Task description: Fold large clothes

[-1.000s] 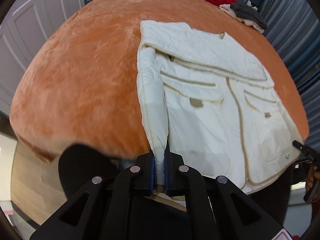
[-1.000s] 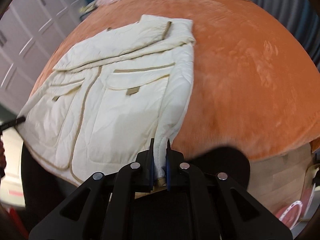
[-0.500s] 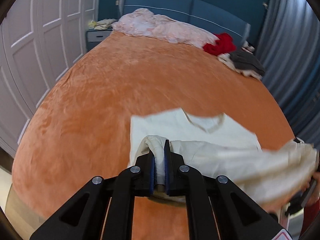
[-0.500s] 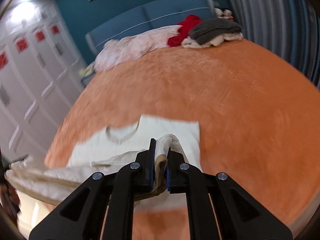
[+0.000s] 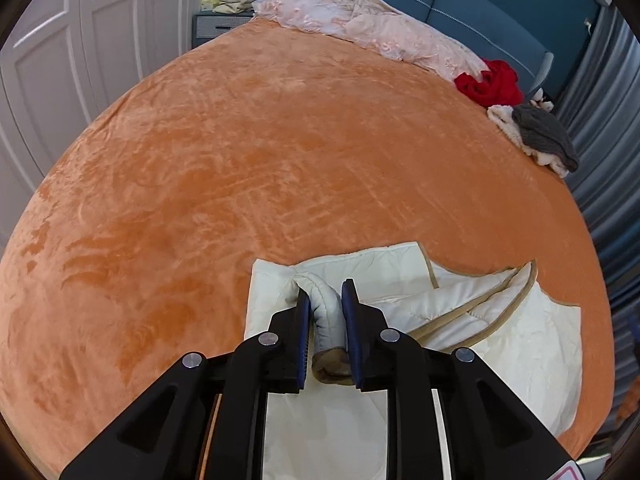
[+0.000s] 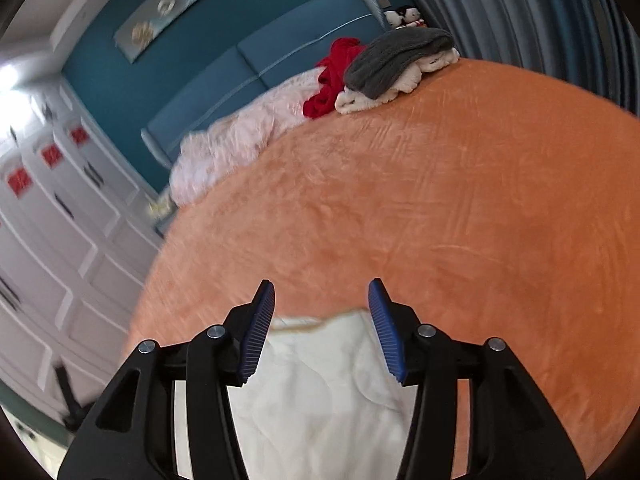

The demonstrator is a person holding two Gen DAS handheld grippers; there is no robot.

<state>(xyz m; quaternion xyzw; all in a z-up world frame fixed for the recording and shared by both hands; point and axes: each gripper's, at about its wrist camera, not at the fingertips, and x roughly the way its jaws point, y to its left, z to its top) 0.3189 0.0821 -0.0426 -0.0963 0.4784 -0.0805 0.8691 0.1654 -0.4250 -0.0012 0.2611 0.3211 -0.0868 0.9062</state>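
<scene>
Cream jacket [image 5: 500, 344] lay folded at the near edge of the orange bed [image 5: 280, 160]. Left gripper [image 5: 325, 300] had just been loosening, a cuff [image 5: 330, 354] between its pads. Right gripper [image 6: 322, 300], just spread, held nothing; no legible writing.

We look through two fisheye cameras, each mounted just behind its gripper's two fingers and facing forward and downward along them. The left view sits close over a folded cream jacket [image 5: 472, 320], which spreads ahead and right of its fingers [image 5: 304, 320]. The right view tilts, with the same jacket below and between its fingers [image 6: 260, 320]. Both share the orange bedspread [image 5: 260, 152] ahead and the clothes pile [image 6: 384, 68] by the far blue headboard [image 5: 480, 8].
</scene>
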